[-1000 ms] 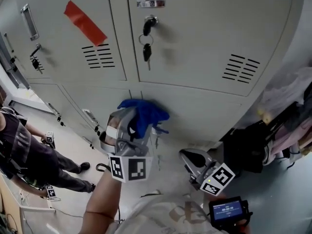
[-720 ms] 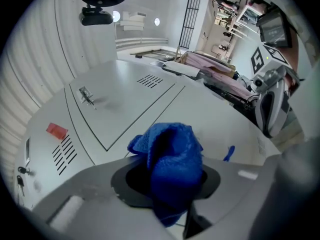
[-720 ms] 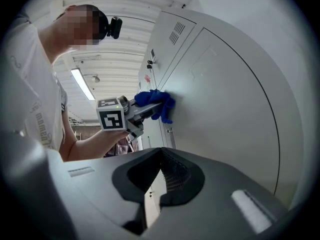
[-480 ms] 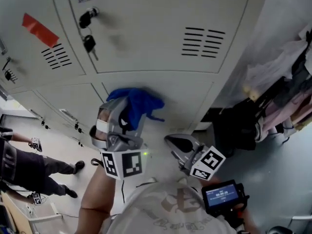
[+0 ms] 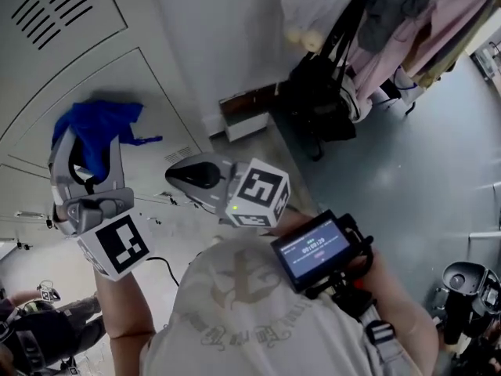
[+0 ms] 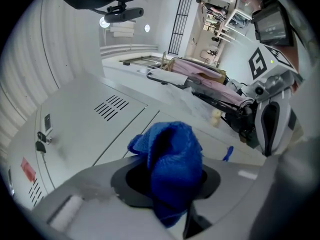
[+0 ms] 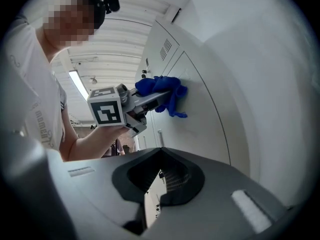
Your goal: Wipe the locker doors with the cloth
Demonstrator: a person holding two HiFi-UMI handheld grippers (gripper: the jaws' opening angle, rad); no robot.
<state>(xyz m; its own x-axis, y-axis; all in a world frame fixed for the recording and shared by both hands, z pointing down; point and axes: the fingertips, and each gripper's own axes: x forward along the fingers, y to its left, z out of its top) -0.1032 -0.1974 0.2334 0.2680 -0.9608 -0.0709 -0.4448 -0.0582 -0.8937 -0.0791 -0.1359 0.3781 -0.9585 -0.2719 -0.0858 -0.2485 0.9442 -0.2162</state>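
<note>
A crumpled blue cloth [image 5: 98, 128] is clamped in my left gripper [image 5: 84, 149] and rests against the lower grey locker door [image 5: 168, 84]. In the left gripper view the cloth [image 6: 172, 164] bulges out between the jaws, in front of the door [image 6: 95, 129] with its vent slots. My right gripper [image 5: 178, 175] hangs just right of the left one, shut and empty, a little off the door. From the right gripper view, the cloth [image 7: 162, 88] touches the door [image 7: 200, 109] and the right gripper [image 7: 152, 196] holds nothing.
A black bag [image 5: 325, 104] and hanging clothes [image 5: 407, 22] crowd the floor right of the lockers. A small screen device [image 5: 313, 249] sits at my right wrist. Black gear [image 5: 470, 288] stands at the lower right. Another person [image 5: 31, 335] is at the lower left.
The head view has swung to the right, so the keys and red tape are out of sight. The left gripper still holds the cloth on the lower door. The right gripper now sits closer to it.
</note>
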